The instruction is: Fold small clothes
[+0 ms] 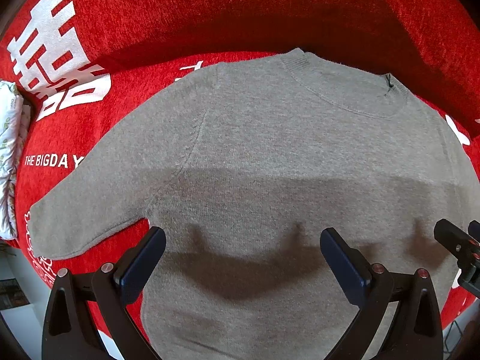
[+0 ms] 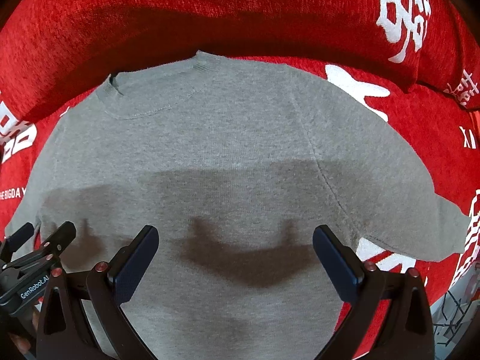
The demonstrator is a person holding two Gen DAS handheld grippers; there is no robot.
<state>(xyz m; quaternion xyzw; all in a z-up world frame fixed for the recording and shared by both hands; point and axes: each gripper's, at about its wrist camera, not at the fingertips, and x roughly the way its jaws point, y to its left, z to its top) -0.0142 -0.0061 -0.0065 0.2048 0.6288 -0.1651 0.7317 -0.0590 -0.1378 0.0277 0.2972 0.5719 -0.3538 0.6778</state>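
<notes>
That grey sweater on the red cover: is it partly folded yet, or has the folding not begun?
Not begun. Done: the grey sweater lies spread flat on the red cover, both sleeves out. In hand: nothing; the left gripper and right gripper hover above it, jaws wide apart. Left: every fold.

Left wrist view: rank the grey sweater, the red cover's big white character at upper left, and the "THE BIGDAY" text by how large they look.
1. Sweater, by far the largest; it fills most of the frame.
2. White character.
3. "THE BIGDAY" text, smallest, partly hidden under the sleeve.
Fisheye distortion shrinks things near the edge, so this is apparent size only.
</notes>
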